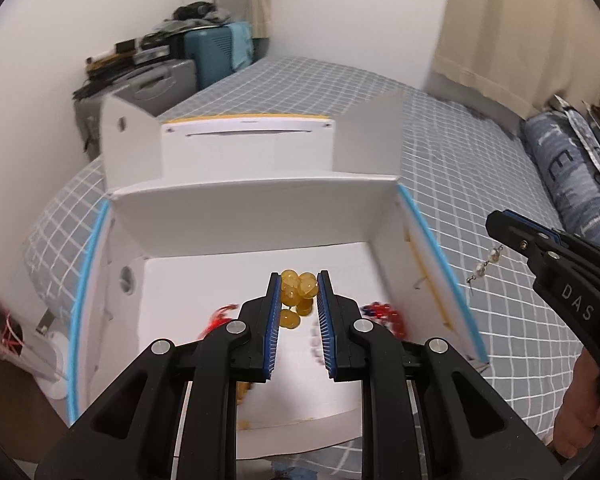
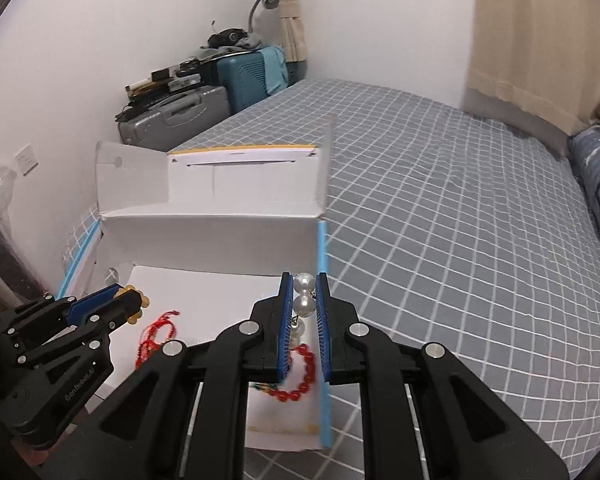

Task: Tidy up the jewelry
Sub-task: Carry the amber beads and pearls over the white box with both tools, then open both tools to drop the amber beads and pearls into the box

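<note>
amber beads [image 1: 298,286] pinched in left claw [image 1: 299,280] above box [image 1: 260,216].

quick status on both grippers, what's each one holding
left gripper: shut on the yellow bead bracelet, over the white box
right gripper: shut on the pearl earring, at the box's right wall

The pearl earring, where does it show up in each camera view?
Left wrist view: the pearl earring dangles at far right from the right hand-held gripper, outside the white box.
Right wrist view: it sits center, pinched between the blue pads at.
Shared landmark: the white box.
</note>
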`<state>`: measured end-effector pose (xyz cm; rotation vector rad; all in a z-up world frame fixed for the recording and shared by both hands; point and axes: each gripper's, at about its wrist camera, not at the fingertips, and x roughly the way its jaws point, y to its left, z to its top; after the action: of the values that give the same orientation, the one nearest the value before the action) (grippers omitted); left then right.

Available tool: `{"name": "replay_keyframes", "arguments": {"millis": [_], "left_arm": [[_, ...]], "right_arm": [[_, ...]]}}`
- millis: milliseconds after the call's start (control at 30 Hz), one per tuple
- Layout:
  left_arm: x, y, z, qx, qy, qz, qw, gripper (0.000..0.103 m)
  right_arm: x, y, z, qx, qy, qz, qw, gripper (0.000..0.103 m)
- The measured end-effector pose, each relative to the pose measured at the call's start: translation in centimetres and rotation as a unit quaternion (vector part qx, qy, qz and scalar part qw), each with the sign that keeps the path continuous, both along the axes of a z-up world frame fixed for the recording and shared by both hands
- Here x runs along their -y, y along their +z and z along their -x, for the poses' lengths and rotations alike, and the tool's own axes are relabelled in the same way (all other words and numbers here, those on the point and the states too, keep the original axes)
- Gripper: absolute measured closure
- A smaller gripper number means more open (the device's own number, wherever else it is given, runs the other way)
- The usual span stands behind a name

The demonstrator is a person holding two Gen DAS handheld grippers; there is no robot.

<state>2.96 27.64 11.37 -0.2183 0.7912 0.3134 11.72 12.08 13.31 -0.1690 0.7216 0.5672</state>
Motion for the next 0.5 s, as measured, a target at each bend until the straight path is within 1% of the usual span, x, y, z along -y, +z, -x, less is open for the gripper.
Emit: {"name": "replay_keyframes", "arguments": {"millis": [200,333,500], "left_arm": [[-2.4,-0.9,0.9,-0.005,0.028,-0.003,0.9996,0.086],[-3.4,-2.1,1.2,-0.017,0.036,0.001,0.9992,0.086],[-4.5,-2.8,1.4,-0.023,0.048,0.004,0.9986,0.086]], "right_arm": [[-2.7,-1.5,0.1,-0.01,0.012,0.011,1.0,0.092],[-4.5,-3.1,-0.1,-0.018,0.02,0.034,0.999,0.092],[-6.0,-4.9,-0.3,-0.025,0.023,0.048,0.998,0.092]]}}
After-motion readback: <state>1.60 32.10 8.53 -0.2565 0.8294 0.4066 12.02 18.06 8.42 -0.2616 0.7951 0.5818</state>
